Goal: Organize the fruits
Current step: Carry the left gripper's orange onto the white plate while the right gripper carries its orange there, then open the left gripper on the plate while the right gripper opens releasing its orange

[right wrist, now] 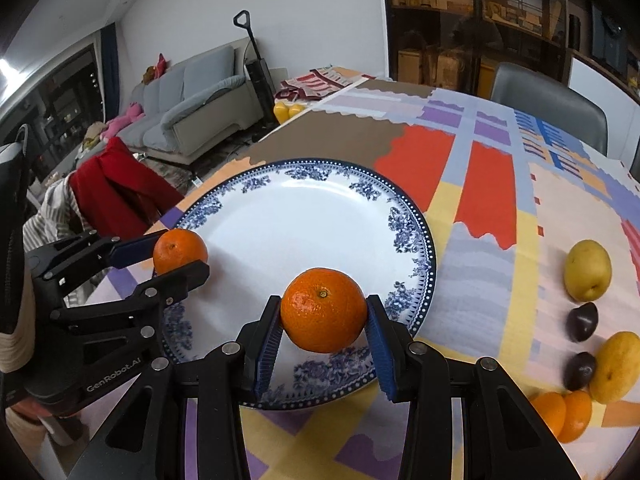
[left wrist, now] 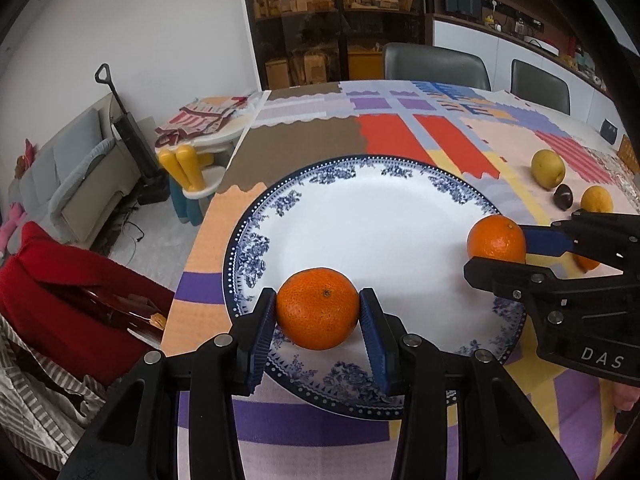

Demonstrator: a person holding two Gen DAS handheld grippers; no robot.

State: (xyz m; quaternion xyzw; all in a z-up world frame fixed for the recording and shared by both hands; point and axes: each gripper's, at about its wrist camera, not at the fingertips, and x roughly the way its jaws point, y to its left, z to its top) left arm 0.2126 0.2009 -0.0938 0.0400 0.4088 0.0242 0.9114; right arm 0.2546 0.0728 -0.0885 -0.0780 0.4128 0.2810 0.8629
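Observation:
A white plate with a blue floral rim (left wrist: 360, 208) (right wrist: 304, 216) lies on the patchwork tablecloth. My left gripper (left wrist: 319, 314) is shut on an orange (left wrist: 318, 308) over the plate's near rim; it shows in the right wrist view (right wrist: 180, 256) at the plate's left edge. My right gripper (right wrist: 324, 316) is shut on a second orange (right wrist: 323, 310) over the plate's right near rim; it shows in the left wrist view (left wrist: 498, 246) holding that orange (left wrist: 496, 238).
On the cloth right of the plate lie two yellow pears (right wrist: 587, 270) (right wrist: 616, 366), two dark plums (right wrist: 582, 322) (right wrist: 579, 370) and two oranges (right wrist: 562, 414). Grey chairs (left wrist: 436, 62) stand behind the table. A red garment (left wrist: 60, 280) lies off the table's left edge.

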